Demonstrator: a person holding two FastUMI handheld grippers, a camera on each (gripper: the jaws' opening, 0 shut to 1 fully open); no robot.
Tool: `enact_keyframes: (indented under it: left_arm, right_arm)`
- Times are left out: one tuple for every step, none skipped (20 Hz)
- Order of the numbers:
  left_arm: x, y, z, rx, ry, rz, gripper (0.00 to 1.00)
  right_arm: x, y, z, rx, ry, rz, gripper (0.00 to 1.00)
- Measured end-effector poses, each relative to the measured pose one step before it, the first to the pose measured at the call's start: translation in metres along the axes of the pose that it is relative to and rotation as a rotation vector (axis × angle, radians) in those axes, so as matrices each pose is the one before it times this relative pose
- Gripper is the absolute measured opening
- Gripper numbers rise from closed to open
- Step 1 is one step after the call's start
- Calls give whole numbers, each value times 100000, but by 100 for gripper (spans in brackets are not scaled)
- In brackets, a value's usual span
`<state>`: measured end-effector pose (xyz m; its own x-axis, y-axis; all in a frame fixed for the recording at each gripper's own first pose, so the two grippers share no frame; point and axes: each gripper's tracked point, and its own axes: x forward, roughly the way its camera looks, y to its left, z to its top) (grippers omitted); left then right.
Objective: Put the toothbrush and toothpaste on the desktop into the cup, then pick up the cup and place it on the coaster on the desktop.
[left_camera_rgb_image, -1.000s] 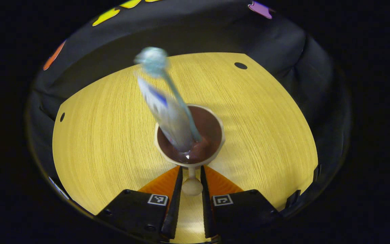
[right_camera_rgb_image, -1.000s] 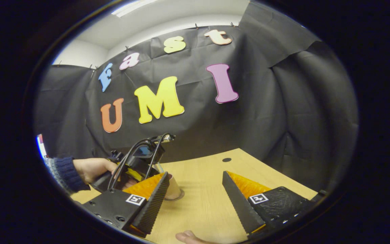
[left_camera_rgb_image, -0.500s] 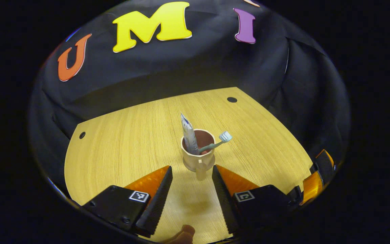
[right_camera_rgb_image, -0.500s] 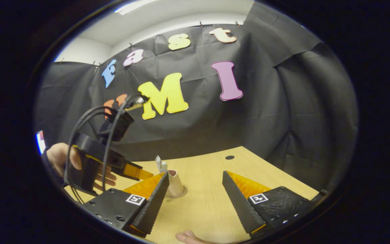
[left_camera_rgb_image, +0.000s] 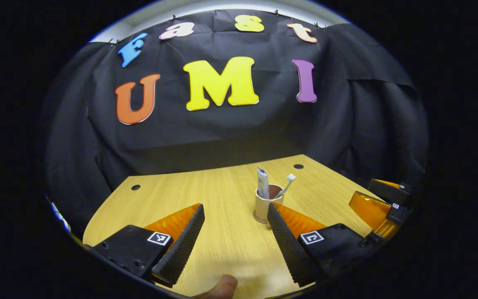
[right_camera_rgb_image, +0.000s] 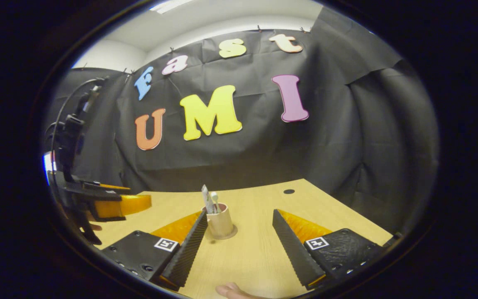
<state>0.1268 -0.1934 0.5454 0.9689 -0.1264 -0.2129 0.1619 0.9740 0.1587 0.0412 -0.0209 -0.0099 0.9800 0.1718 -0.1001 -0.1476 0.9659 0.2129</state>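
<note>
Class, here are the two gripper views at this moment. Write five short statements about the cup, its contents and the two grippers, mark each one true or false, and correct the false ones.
1. The cup stands upright on the wooden desktop. True.
2. The toothpaste lies flat on the desktop beside the cup. False: it stands in the cup, sticking up above the rim.
3. The toothbrush is in the cup, its head leaning out over the rim. True.
4. The left gripper is shut on the cup's handle. False: its fingers are spread open, and the cup stands beyond them.
5. The right gripper is holding the toothbrush. False: it is open and holds nothing.
</note>
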Motion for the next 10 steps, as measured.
enact_keyframes:
  left_arm:
    - [-602,790,-218,-939,-2911,2338,97]
    - [-590,977,19,-619,-2706,2797,97]
    - [-576,983,61,-328,-2748,2557,97]
    - [-534,793,12,-1251,-2063,2244,97]
    - [-578,648,213,-1946,-2990,1089,96]
    - [-139,179,282,-1800,-3672,-437,97]
    - [-294,29,-86,-1420,-3201,-726,97]
    - [-329,326,-51,352,-2335,-456,97]
    - [-223,682,-335,1533,-1825,1516,96]
    - [-32,876,-347,1441,-1295,2953,97]
  right_arm:
    - [-100,564,-7,-1149,-631,435,95]
    - [-187,541,-44,-1723,-283,497,95]
    - [-83,389,-66,-1982,-483,14,95]
    - [-161,237,129,-1873,-837,-557,92]
    - [-146,207,186,-1195,-997,-473,95]
    - [-289,349,215,-561,-984,-208,95]
    - [-265,413,56,-403,-583,131,91]
    - [-261,405,104,-499,-525,-17,95]
    - [-64,65,-69,-874,-171,-865,95]
    - [-123,12,-65,-1247,17,-1274,92]
